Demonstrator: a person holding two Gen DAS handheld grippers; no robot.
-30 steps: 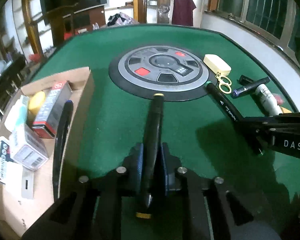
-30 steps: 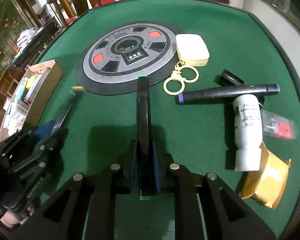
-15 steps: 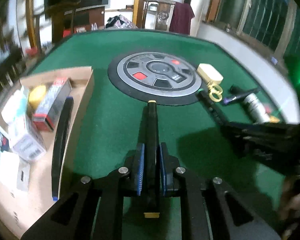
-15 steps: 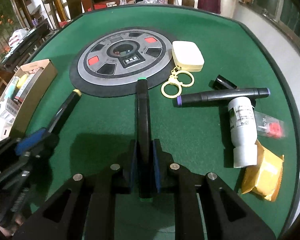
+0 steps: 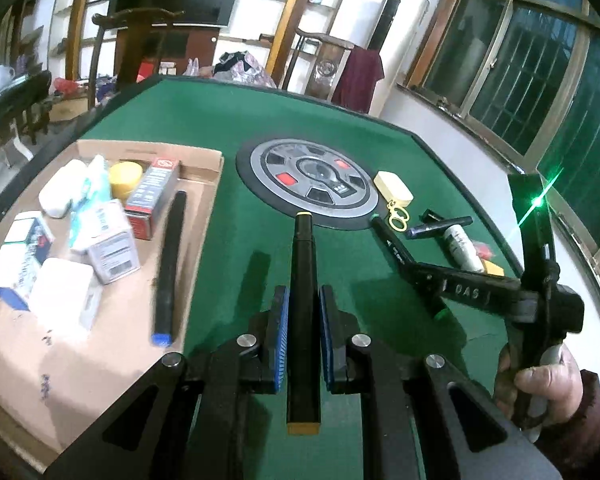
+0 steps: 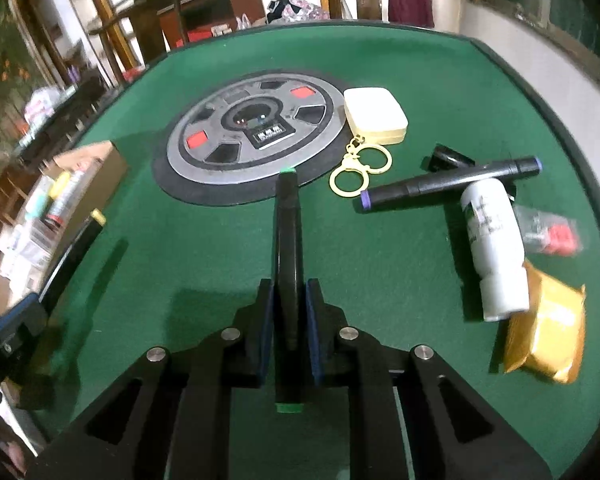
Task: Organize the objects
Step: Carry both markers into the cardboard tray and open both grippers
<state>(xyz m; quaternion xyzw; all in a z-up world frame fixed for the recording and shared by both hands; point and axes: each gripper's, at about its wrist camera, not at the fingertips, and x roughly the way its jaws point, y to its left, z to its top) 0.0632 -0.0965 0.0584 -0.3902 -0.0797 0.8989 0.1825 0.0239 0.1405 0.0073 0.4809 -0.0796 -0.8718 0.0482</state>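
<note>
My left gripper point(image 5: 304, 320) is shut on a black marker with yellow ends point(image 5: 305, 280), held above the green table just right of the cardboard box point(image 5: 204, 160). My right gripper point(image 6: 290, 312) is shut on a black marker with green ends point(image 6: 287, 248), held above the felt near the table's middle. The right gripper also shows in the left wrist view point(image 5: 420, 276), and the yellow-ended marker shows at the left of the right wrist view point(image 6: 86, 232). A black marker with a blue end point(image 5: 168, 268) lies in the box.
The box holds small cartons point(image 5: 108, 240), a red box point(image 5: 152, 196) and a yellow round thing point(image 5: 126, 176). On the felt lie a grey round disc point(image 6: 256, 128), a cream case with a yellow key ring point(image 6: 374, 114), a purple-ended marker point(image 6: 448, 182), a white bottle point(image 6: 494, 248) and a gold packet point(image 6: 548, 328).
The left gripper has lifted and tilted up with its marker, so more of the box and room shows. The right gripper has kept hold of its marker and shifted slightly.
</note>
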